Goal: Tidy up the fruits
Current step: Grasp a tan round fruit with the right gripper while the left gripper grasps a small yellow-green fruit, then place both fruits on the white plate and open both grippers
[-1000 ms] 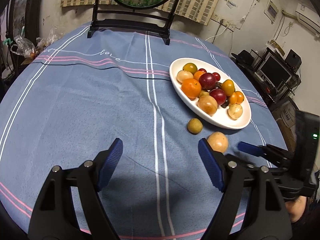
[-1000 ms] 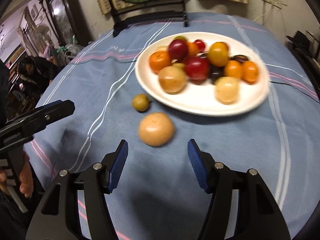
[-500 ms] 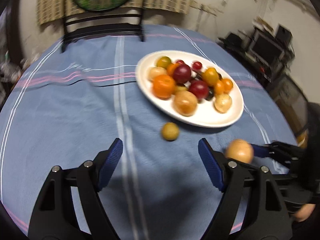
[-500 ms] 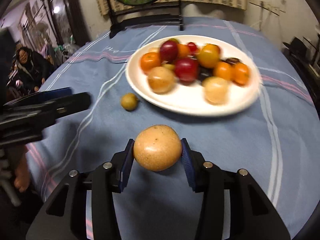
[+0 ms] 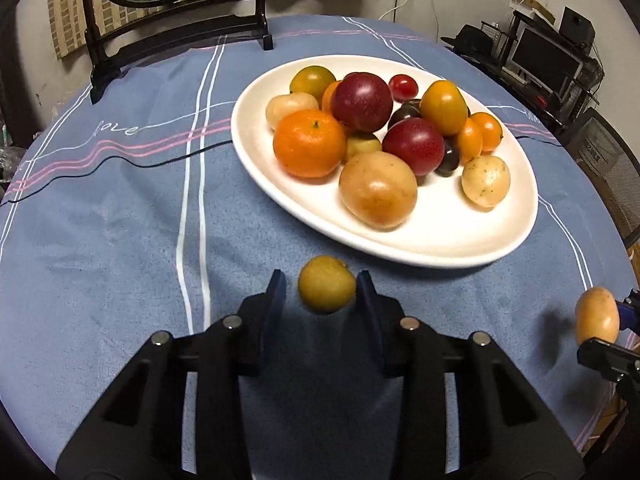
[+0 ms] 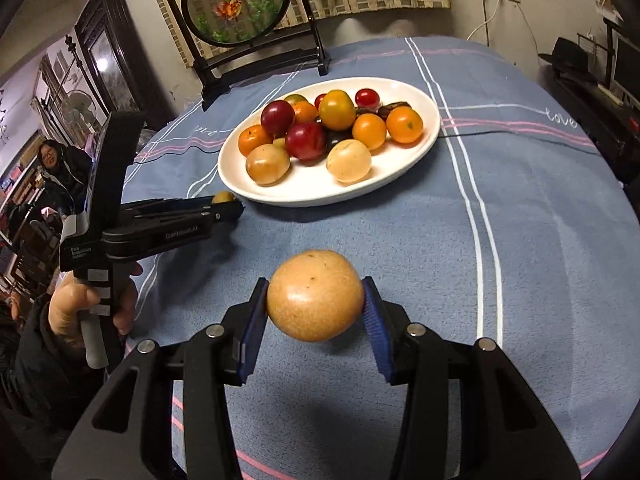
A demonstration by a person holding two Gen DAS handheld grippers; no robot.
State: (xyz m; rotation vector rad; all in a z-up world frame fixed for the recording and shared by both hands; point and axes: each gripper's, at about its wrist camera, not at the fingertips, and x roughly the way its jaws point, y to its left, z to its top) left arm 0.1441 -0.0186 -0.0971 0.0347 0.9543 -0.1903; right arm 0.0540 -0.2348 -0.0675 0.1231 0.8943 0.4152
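1. While the left gripper [image 5: 321, 295] closes its jaws, a small yellow-green fruit [image 5: 326, 284] sits between its blue pads; the right pad looks to touch the fruit, and a narrow gap shows on the left side.
2. That small fruit is just in front of the near rim of the white plate [image 5: 400, 246], over the blue tablecloth [image 5: 100, 220].
3. From the right wrist view, the same fruit [image 6: 223, 197] peeks out at the tip of the left gripper [image 6: 230, 206], close beside the plate [image 6: 320, 194].
4. A hand [image 6: 86, 308] grips the handle of the left gripper.
5. The right gripper [image 6: 316, 304] is clamped on a large tan fruit [image 6: 315, 295], both pads pressed against its sides, and the fruit is lifted clear of the cloth.
6. In the left wrist view, this tan fruit [image 5: 597, 315] shows at the right edge, well apart from the small one.
7. On the plate lies a heap of fruit: an orange [image 5: 309, 143], two dark red plums [image 5: 362, 102], tan round ones [image 5: 378, 189], and small orange and yellow ones.
8. At the table's far side stands a round fish picture in a black stand [image 6: 256, 58].
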